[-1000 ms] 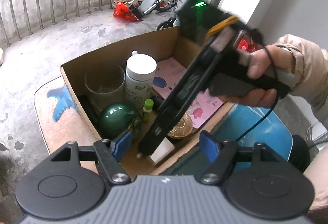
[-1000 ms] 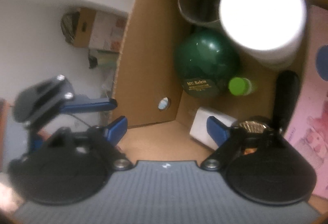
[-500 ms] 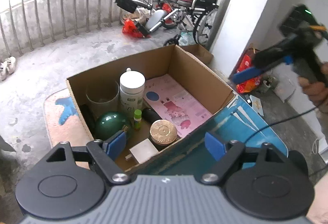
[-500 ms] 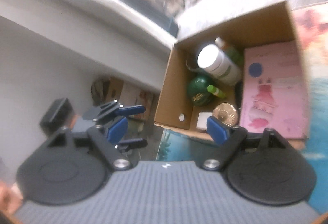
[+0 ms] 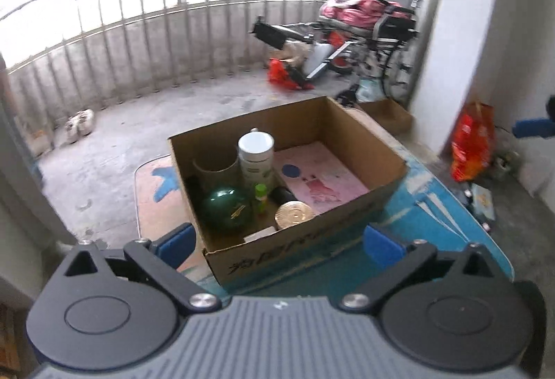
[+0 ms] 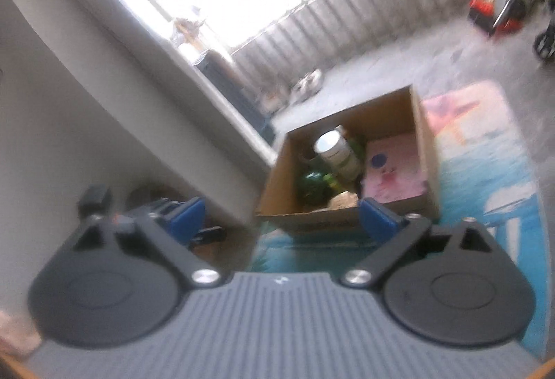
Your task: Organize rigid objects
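An open cardboard box (image 5: 295, 257) stands on a blue-and-tan printed surface (image 5: 433, 223). Along its left side are a white bottle (image 5: 256, 153), a clear cup (image 5: 215, 171), a green round jar (image 5: 227, 210), a small green-capped bottle (image 5: 261, 193), a gold round tin (image 5: 294, 213) and a small white box (image 5: 262, 235). A pink sheet (image 5: 319, 178) covers the right half of its floor. My left gripper (image 5: 279, 242) hovers before the box's near wall, its jaws opening with nothing between them. My right gripper (image 6: 281, 217) is back from the box (image 6: 347, 219), also opening and empty.
A metal railing (image 5: 173, 49) runs along the back. A wheelchair piled with pink cloth (image 5: 381, 15) stands at the far right beside a white pillar (image 5: 451, 32). A red bag (image 5: 471, 143), a small carton (image 5: 385, 115) and shoes (image 5: 79, 124) lie on the concrete floor.
The right gripper has lifted out of the box and swung away to the right. The left gripper has drawn back and up. Both pairs of jaws stand wider.
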The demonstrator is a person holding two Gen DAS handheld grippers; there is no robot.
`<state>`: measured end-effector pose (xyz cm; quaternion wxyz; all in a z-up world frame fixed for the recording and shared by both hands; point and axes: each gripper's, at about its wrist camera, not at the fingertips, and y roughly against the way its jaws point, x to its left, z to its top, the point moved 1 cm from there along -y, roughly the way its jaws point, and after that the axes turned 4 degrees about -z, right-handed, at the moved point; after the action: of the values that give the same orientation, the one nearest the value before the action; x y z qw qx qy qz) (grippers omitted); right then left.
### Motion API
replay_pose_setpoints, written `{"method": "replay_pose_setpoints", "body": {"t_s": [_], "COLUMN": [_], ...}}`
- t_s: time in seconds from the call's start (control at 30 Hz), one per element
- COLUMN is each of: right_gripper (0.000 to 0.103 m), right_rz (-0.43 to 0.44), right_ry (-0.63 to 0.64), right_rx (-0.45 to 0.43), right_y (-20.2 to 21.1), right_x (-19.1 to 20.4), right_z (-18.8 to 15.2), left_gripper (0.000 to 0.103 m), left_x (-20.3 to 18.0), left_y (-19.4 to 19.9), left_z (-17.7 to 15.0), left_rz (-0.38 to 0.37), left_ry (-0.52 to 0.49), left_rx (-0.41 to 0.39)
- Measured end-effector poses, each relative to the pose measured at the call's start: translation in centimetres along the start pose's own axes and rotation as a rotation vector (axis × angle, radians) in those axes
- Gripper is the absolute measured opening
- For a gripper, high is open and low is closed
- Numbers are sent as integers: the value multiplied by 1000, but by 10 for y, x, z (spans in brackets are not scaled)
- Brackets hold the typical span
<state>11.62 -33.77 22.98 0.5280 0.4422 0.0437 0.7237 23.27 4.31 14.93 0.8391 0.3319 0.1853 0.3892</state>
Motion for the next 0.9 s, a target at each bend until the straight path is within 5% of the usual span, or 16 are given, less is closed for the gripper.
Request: {"method": "replay_pose_setpoints", "body": {"t_s": [0.13, 0.33, 0.57, 0.7, 0.9], "right_gripper": [97, 94, 59, 34, 15], "right_rz": [-171, -417, -513, -524, -567], "right_ry": [36, 109, 93, 83, 175], "right_rx": [-53, -69, -42, 11, 43], "right_y": [-22, -104, -195, -233, -255], "right_x": [-13, -48, -89, -105, -100], "right_z": [-19, -33, -28, -29, -28], "left_gripper": [103, 98, 62, 52, 47], "left_x": [-13, 1, 36, 49, 57], "left_y": [-27, -66, -106, -123, -129], "left_z": [-9, -11, -8, -15, -31], "left_rz": [162, 251, 318, 343, 316], "left_ry": [-34, 100, 203, 214, 250], "left_rx": [-32, -77, -42, -4, 17]}}
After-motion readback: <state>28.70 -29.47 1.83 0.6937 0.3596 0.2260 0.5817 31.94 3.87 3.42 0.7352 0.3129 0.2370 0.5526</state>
